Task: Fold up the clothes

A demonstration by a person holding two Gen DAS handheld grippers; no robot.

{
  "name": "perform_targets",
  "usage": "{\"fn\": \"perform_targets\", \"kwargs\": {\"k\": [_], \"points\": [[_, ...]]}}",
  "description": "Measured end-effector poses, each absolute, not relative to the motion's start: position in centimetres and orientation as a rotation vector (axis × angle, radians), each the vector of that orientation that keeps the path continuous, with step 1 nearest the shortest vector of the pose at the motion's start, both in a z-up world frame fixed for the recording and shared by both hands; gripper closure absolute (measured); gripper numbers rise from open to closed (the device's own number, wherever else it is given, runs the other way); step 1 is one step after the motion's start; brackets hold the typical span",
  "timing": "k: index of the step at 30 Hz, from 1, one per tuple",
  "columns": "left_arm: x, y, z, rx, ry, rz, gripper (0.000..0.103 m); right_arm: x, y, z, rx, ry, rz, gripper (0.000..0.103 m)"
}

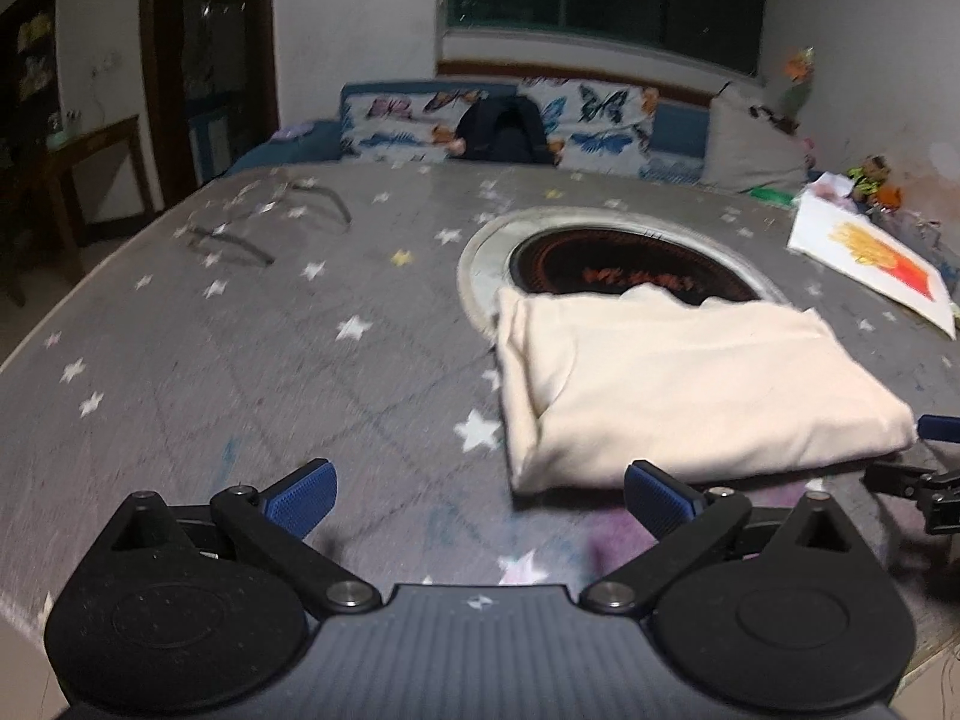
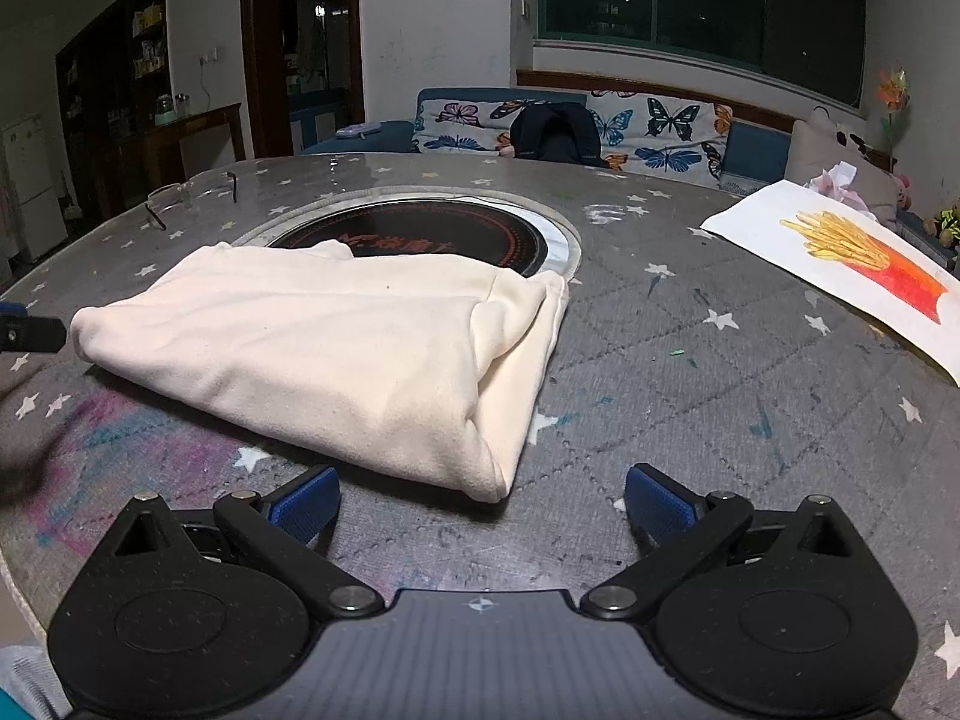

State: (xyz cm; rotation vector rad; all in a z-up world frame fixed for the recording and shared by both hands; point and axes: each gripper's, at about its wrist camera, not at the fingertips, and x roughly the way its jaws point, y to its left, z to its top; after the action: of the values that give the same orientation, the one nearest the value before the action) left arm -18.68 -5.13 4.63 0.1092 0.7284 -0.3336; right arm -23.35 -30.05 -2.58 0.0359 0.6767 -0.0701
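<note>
**Folded cloth lies ahead of both spread grippers**

The left gripper [image 1: 480, 504] is spread wide, empty, the folded cream garment [image 1: 690, 384] just ahead to its right. The right gripper [image 2: 483, 504] is spread too, garment [image 2: 336, 348] ahead-left, partly over the round cooktop [image 2: 420, 234].

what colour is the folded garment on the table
Plain cream, with no print visible. The folded garment shows best in the right wrist view.
</note>
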Motion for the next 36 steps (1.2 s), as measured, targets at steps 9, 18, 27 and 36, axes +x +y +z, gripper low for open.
{"fn": "perform_targets", "kwargs": {"k": [9, 18, 27, 36], "points": [[-18.2, -4.8, 3.4, 0.110, 0.832, -0.281, 0.000, -23.2, -30.1, -2.7, 0.042, 0.685, -0.071, 0.000], [-17.7, -5.1, 2.8, 0.112, 0.894, -0.252, 0.000, -23.2, -30.1, -2.4, 0.042, 0.691, -0.072, 0.000], [-17.3, -5.4, 2.9, 0.115, 0.926, -0.240, 0.000, -23.0, -30.1, -2.5, 0.042, 0.693, -0.073, 0.000], [-16.7, -5.6, 2.9, 0.114, 0.957, -0.231, 0.000, -22.7, -30.0, -2.5, 0.044, 0.709, -0.077, 0.000]]}}
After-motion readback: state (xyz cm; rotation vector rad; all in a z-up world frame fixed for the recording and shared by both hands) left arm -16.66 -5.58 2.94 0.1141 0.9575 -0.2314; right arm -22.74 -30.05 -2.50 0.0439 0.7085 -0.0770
